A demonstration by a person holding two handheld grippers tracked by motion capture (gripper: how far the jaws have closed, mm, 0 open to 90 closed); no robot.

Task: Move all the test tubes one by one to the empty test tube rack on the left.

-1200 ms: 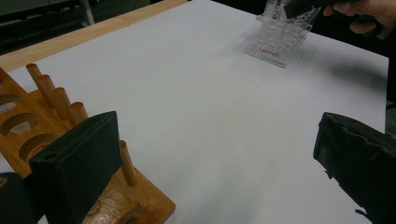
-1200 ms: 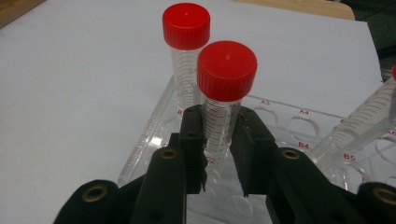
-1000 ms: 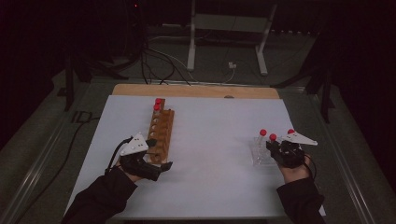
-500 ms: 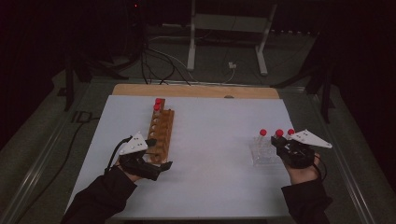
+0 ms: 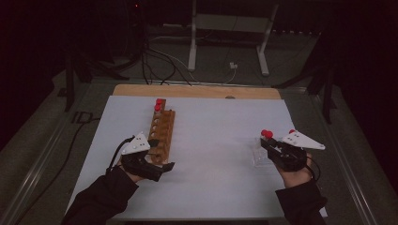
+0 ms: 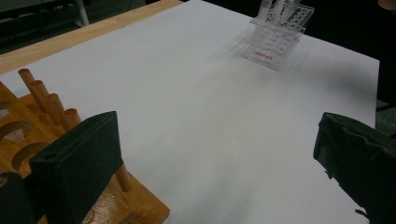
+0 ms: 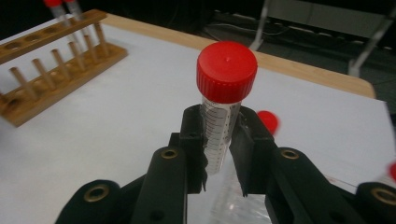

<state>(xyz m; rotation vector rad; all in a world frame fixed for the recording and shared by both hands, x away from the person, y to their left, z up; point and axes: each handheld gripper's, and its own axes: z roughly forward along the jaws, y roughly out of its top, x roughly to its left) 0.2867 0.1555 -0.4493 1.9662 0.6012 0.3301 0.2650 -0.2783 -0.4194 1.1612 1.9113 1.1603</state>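
My right gripper (image 7: 218,151) is shut on a clear tube with a red cap (image 7: 226,70) and holds it upright above the clear plastic rack (image 5: 259,157). In the high view the right gripper (image 5: 266,143) is at the table's right, with the held tube's cap (image 5: 268,134) just above it. Another red cap (image 7: 268,121) shows behind the jaws. My left gripper (image 6: 219,158) stands wide open with nothing between its jaws, right beside the near end of the wooden rack (image 6: 46,107). The wooden rack (image 5: 162,133) holds two red-capped tubes (image 5: 159,104) at its far end.
White paper (image 5: 216,140) covers the table, with a wooden edge (image 5: 197,90) at the far side. The clear rack (image 6: 278,32) stands across the table from the left gripper. Cables and a metal stand (image 5: 230,28) lie on the floor beyond.
The right gripper has risen a little with the red-capped tube in it. The left gripper has stayed where it was.
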